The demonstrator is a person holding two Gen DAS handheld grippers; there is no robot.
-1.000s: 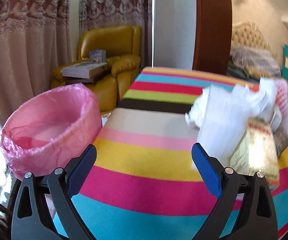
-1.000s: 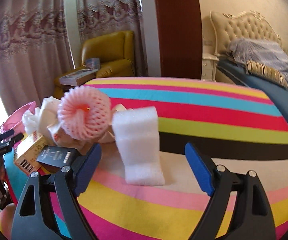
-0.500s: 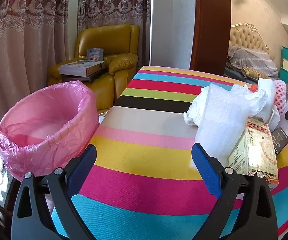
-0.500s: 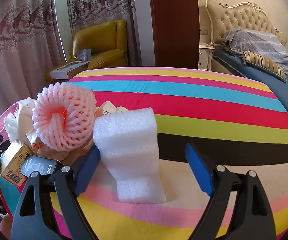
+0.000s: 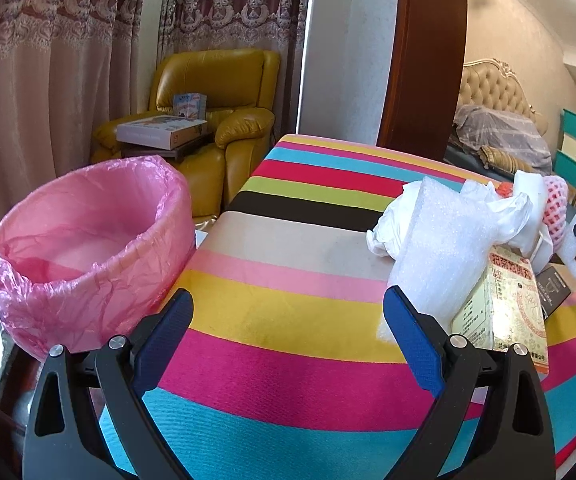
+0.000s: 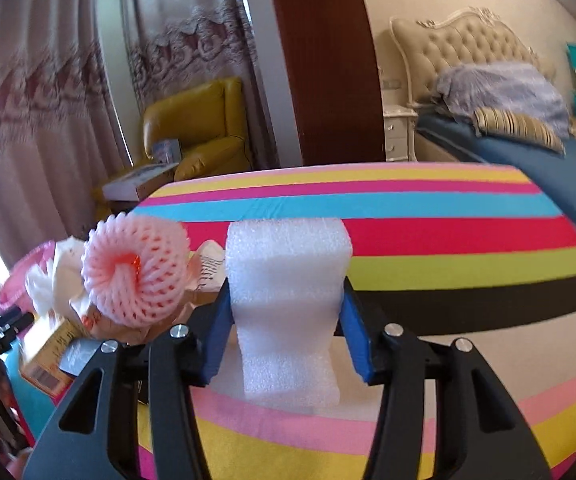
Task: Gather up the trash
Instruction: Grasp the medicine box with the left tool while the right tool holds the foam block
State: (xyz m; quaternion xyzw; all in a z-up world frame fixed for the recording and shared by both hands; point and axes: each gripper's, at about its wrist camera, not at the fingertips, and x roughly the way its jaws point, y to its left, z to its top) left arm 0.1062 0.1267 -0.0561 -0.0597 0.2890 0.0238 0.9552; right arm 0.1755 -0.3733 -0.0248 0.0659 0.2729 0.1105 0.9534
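My right gripper (image 6: 286, 332) is shut on a white foam block (image 6: 288, 304) that stands on the striped tablecloth (image 6: 427, 236). Left of it lie a pink foam fruit net (image 6: 136, 270), crumpled white wrapping (image 6: 54, 280), a yellow printed box (image 6: 46, 356) and a small black box (image 6: 78, 354). My left gripper (image 5: 288, 332) is open and empty over the cloth. To its left stands a bin with a pink liner (image 5: 88, 248). To its right are bubble wrap (image 5: 443, 248) and the yellow box (image 5: 507, 308).
A yellow armchair (image 5: 216, 120) with boxes on it stands behind the bin, by curtains (image 5: 48, 60). A brown door panel (image 5: 419, 56) and a bed (image 6: 507, 92) lie behind the table. The table's left edge runs beside the bin.
My right gripper moved forward around the white foam block and closed on it. My left gripper stayed open and drifted slightly, the view shifting a little.
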